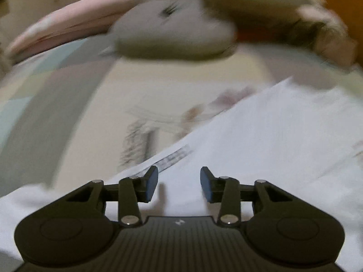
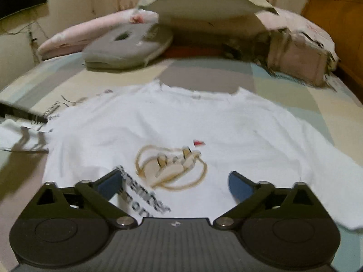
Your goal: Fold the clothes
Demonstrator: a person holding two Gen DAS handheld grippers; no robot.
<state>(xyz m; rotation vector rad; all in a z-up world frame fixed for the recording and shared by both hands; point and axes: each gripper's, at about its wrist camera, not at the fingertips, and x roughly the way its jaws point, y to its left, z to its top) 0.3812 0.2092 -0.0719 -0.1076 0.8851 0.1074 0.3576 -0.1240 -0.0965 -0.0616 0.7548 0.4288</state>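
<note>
A white T-shirt (image 2: 181,117) lies spread flat on the bed, front up, collar toward the pillows. Its print shows a tan hand in a ring (image 2: 172,167) with dark lettering beside it. My right gripper (image 2: 175,183) hovers over the shirt's lower front, jaws wide open and nothing between the blue pads (image 2: 240,185). In the blurred left wrist view, my left gripper (image 1: 179,183) is open above a white part of the same shirt (image 1: 272,136), near its edge. Nothing is held between its pads (image 1: 152,183).
The patchwork bedsheet (image 2: 283,86) lies under the shirt. At the head of the bed are a grey round cushion (image 2: 127,49), a pink pillow (image 2: 79,34), a beige cushion (image 2: 204,2) and a pink bundle (image 2: 299,52). A wooden headboard (image 2: 335,22) stands at the right.
</note>
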